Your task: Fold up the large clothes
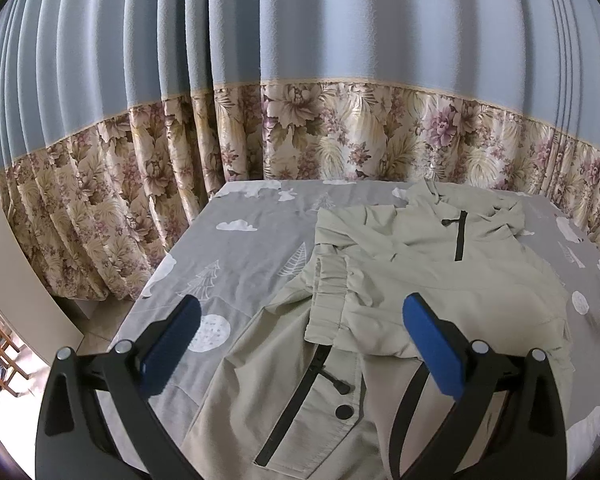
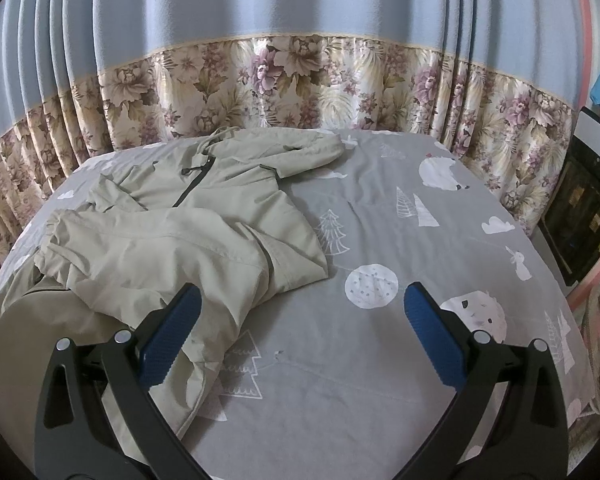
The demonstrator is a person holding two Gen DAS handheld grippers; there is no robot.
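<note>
A pale khaki jacket (image 1: 420, 272) with black zippers lies spread on the bed, collar toward the curtain, one sleeve folded across its chest. My left gripper (image 1: 304, 312) hangs open above the jacket's lower front, over the elastic sleeve cuff (image 1: 328, 300) and a zipped pocket (image 1: 296, 396). In the right wrist view the same jacket (image 2: 172, 240) fills the left half of the bed. My right gripper (image 2: 300, 304) stands open over bare sheet, its left finger (image 2: 168, 340) above the jacket's near edge. Neither gripper holds anything.
A grey sheet (image 2: 400, 216) printed with white trees, clouds and animals covers the bed. Blue curtains with a floral lower band (image 1: 340, 132) hang close behind. A black-and-white appliance (image 2: 588, 200) stands at the right; a pale panel (image 1: 8, 272) and floor lie left.
</note>
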